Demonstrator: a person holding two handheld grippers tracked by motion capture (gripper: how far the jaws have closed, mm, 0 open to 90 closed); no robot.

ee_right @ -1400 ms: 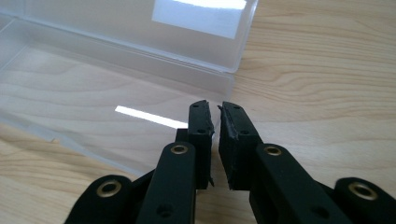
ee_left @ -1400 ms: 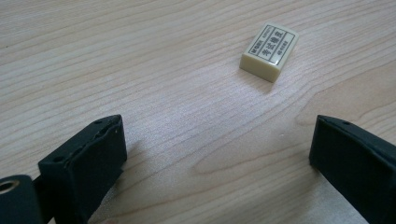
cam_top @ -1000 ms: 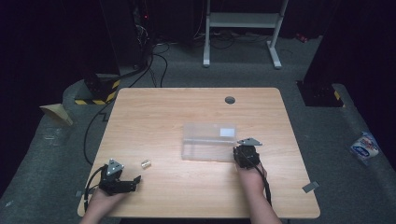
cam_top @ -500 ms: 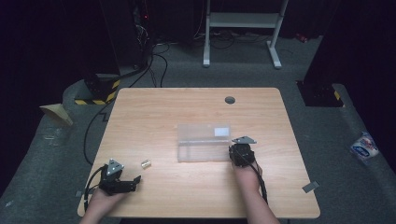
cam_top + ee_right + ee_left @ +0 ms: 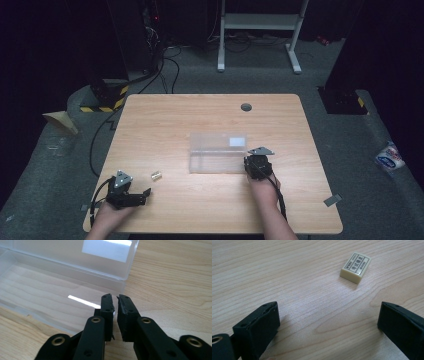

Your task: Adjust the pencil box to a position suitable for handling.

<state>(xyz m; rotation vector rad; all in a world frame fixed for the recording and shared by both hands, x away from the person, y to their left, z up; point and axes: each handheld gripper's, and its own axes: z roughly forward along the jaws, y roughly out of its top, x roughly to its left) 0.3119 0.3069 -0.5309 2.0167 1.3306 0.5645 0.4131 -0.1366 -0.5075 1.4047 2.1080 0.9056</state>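
– Comparing this moment with a second ago, what is found altered?

– The clear rectangular plastic box (image 5: 217, 150), lying with its lid thrown back on the pale wooden table (image 5: 200, 115), has been shifted a little to the left. The right gripper (image 5: 255, 161) has been carried along with it and is set at the box's near right corner.

– How is that gripper found?

– Its jaws are drawn almost together over the box's right end wall. Whether the thin wall is nipped between them cannot be told.

– And the left gripper (image 5: 327, 325)?

– It is held wide open and empty, well to the left of the box and nearer the person, and no shift is noted. The small cream block eraser with a printed label (image 5: 355, 267) lies untouched between it and the box.

– What is concluded?

– The box is judged to be positioned and steadied for loading. The eraser has not yet been picked up.
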